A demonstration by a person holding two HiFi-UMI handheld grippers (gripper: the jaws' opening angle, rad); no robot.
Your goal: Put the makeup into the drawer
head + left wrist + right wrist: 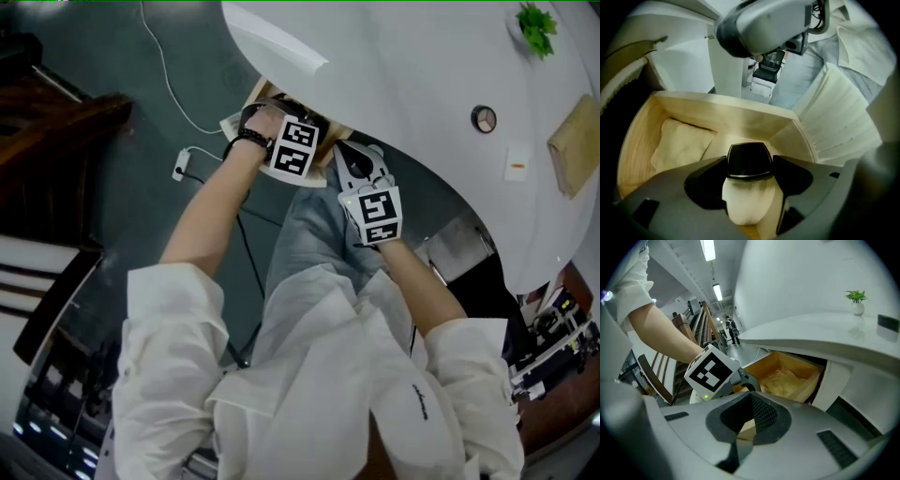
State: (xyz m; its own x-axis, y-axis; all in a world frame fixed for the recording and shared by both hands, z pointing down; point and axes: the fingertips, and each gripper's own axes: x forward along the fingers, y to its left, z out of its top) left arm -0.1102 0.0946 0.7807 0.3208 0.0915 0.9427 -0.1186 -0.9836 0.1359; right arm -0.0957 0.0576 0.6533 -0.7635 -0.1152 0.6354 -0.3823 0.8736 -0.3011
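My left gripper [750,174] is shut on a makeup bottle [746,204] with a white body and a black cap [749,161]. It points steeply down into the open wooden drawer [740,117], where a cream cloth pouch [682,143] lies at the left. In the head view the left gripper [286,117] reaches into the drawer [251,94] under the white table edge, and its jaws are hidden there. My right gripper [349,157] hovers just right of it, outside the drawer. In the right gripper view its jaws [737,436] meet with nothing between them, and the drawer [813,380] lies ahead.
The rounded white table top [422,75] overhangs the drawer and carries a small potted plant [536,28] and a round object [484,118]. A white cable with a plug [183,167] lies on the floor. A dark wooden chair [56,122] stands at the left.
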